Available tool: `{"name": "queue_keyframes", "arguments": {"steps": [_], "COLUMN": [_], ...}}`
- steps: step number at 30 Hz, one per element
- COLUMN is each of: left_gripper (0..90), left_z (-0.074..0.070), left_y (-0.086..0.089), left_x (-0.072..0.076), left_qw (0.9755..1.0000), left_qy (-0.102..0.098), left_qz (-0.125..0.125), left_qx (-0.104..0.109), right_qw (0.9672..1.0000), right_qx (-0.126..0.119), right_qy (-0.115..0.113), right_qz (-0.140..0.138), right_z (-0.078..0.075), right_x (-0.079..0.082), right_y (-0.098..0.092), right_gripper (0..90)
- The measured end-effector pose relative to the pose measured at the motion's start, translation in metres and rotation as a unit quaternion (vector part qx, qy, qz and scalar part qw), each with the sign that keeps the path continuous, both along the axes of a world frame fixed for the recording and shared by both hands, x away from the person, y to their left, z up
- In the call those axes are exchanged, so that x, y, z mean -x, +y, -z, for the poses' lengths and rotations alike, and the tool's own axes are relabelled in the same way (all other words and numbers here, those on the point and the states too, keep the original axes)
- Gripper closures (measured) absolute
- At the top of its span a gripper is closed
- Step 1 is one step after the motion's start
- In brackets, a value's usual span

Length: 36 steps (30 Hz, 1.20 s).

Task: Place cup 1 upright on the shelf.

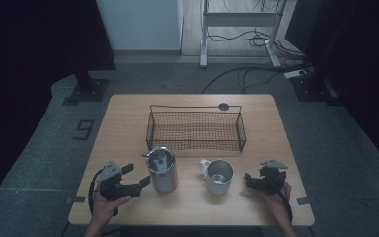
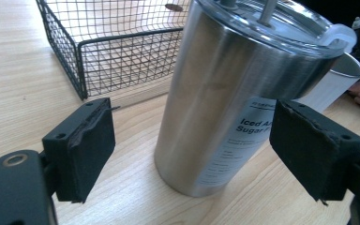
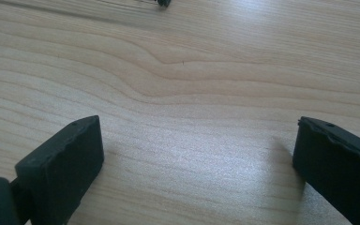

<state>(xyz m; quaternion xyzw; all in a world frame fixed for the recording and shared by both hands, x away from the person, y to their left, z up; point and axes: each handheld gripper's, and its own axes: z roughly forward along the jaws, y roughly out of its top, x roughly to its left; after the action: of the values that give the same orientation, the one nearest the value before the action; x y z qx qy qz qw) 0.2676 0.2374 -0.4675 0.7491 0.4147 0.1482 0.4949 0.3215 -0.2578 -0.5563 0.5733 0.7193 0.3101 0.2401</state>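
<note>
A tall steel tumbler (image 1: pixel 162 173) with a clear lid and a straw stands on the wooden table (image 1: pixel 123 128), left of centre near the front. My left gripper (image 1: pixel 140 185) is just to its left and points at it. In the left gripper view the tumbler (image 2: pixel 225 93) rises ahead between the pads, which stand wide apart and clear of it, so the left gripper (image 2: pixel 197 145) is open. A steel mug (image 1: pixel 219 175) with a white handle stands to the right of the tumbler. My right gripper (image 1: pixel 249 180) sits right of the mug, open over bare wood (image 3: pixel 197 150).
A black wire basket (image 1: pixel 195 106) stands behind the tumbler and mug, at mid-table, and its near corner (image 2: pixel 82 70) shows in the left gripper view. A small dark disc (image 1: pixel 223 106) lies at the basket's far rim. Cables and stand feet lie on the floor beyond the table.
</note>
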Motion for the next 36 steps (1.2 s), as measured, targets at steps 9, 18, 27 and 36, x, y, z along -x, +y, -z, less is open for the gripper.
{"name": "queue_keyframes", "arguments": {"steps": [9,18,27,36], "left_gripper": [6.2,0.9,0.0,0.0], "left_z": [-0.001,0.001,0.007,0.008], "left_y": [-0.008,-0.021,-0.034,-0.045], "left_x": [0.002,0.000,-0.008,-0.017], "left_qw": [0.9995,0.9992,0.9991,0.9989], "left_qy": [-0.002,0.002,0.012,0.019], "left_qz": [0.029,0.040,0.035,0.035], "left_qx": [0.008,-0.002,-0.019,-0.024], "right_qw": [1.0000,1.0000,1.0000,1.0000], "right_qx": [0.001,0.000,0.000,0.000], "right_qy": [0.000,0.000,0.000,-0.001], "right_qz": [0.000,0.000,0.000,-0.002], "right_z": [0.000,0.000,0.000,0.000], "right_x": [0.000,0.000,0.000,0.000], "right_y": [0.000,0.000,0.000,0.000], "right_gripper": [2.2,2.1,2.5,3.2]}}
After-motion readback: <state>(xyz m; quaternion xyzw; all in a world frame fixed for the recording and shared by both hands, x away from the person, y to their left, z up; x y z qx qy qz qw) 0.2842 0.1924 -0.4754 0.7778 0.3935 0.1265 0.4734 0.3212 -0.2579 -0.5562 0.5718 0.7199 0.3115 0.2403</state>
